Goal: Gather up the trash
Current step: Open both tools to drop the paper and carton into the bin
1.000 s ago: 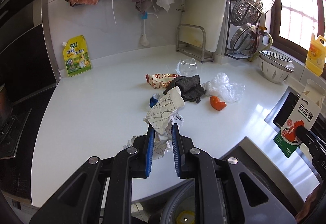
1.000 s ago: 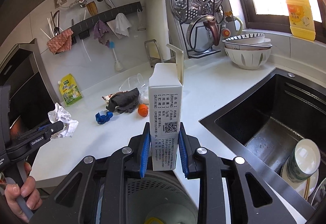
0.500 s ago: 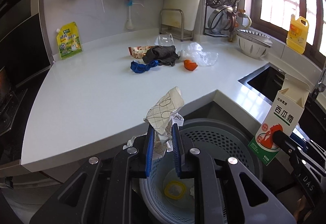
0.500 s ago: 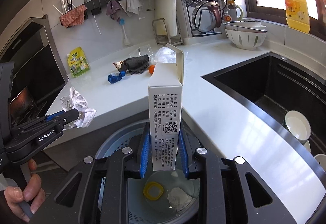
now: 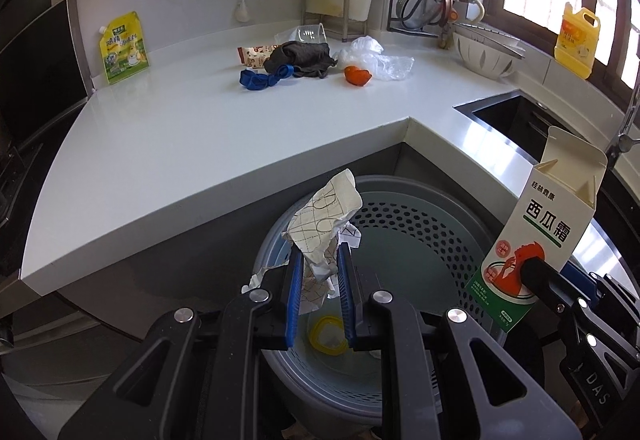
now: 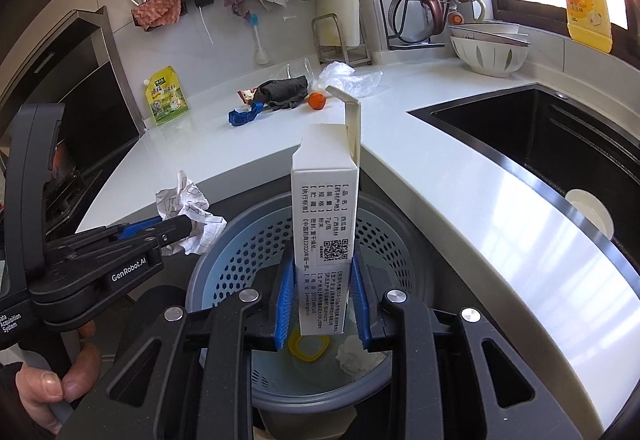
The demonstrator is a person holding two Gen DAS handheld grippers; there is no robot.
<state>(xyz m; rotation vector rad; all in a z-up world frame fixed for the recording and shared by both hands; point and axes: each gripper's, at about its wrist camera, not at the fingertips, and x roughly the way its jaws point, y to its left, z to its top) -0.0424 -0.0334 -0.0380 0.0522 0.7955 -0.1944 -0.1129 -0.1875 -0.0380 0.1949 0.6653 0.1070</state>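
Both grippers held trash over the perforated grey bin (image 5: 420,224).
The right gripper (image 6: 320,304) had its blue fingers (image 6: 285,292) clamped on an upright white carton (image 6: 324,236) with its top flap open; the left gripper (image 5: 319,288) pinched crumpled patterned paper (image 5: 320,236), fingers narrowly apart. A yellow ring (image 6: 308,347) lay inside the bin.

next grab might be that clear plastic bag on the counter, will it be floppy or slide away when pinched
The clear plastic bag looks thin and crumpled, so probably floppy and very light. On the glossy counter it may skid when nudged; pinching a raised fold seems safest.
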